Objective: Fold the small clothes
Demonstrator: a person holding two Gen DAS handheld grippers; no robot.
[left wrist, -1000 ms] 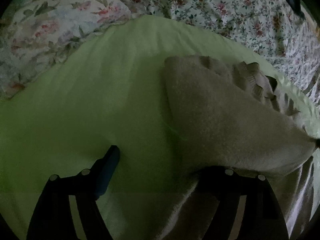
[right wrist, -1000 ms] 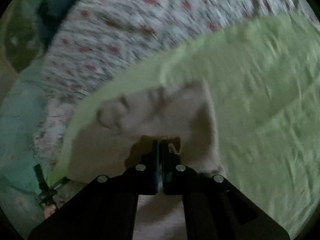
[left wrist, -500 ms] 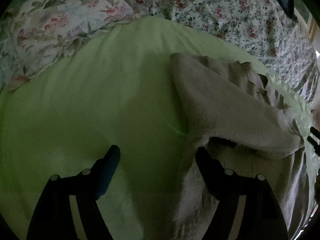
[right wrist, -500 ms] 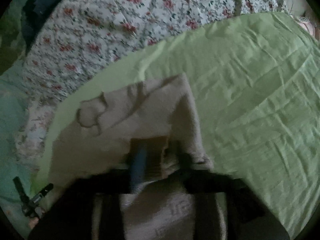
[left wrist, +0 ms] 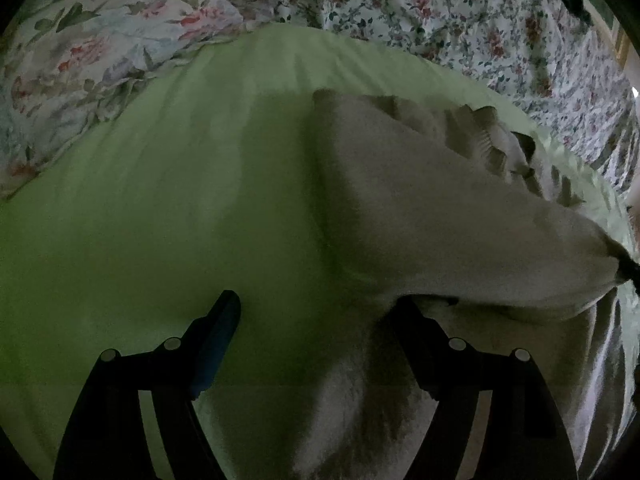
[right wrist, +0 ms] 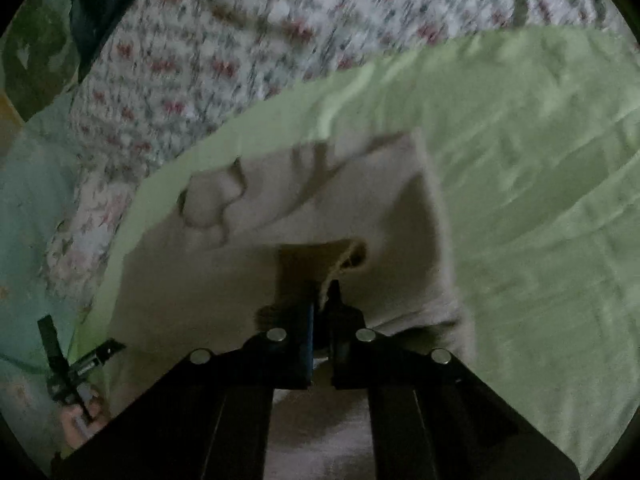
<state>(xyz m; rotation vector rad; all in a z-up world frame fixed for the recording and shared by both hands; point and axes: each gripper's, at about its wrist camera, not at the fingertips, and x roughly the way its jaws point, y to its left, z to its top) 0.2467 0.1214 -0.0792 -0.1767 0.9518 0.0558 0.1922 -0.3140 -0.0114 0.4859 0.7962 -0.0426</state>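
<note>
A beige knitted garment (left wrist: 440,216) lies on a light green sheet (left wrist: 160,200), with one part lifted and pulled over to the right. My left gripper (left wrist: 316,320) is open, its left finger over bare sheet and its right finger under the garment's lifted edge. My right gripper (right wrist: 322,300) is shut on the garment's (right wrist: 320,208) edge and holds that edge raised above the rest of the cloth. The right gripper's tip also shows at the far right of the left wrist view (left wrist: 630,266), pinching the garment's corner.
A floral quilt (left wrist: 460,12) covers the far side of the bed, with a floral pillow (left wrist: 88,40) at the far left. A dark blue cloth (right wrist: 100,0) lies at the back left in the right wrist view. The left gripper (right wrist: 76,364) shows at that view's lower left.
The right gripper opened briefly half a second ago and has shut on the garment's edge again. The lifted fold sagged, then pulled taut to the right. The left gripper stayed open and in place.
</note>
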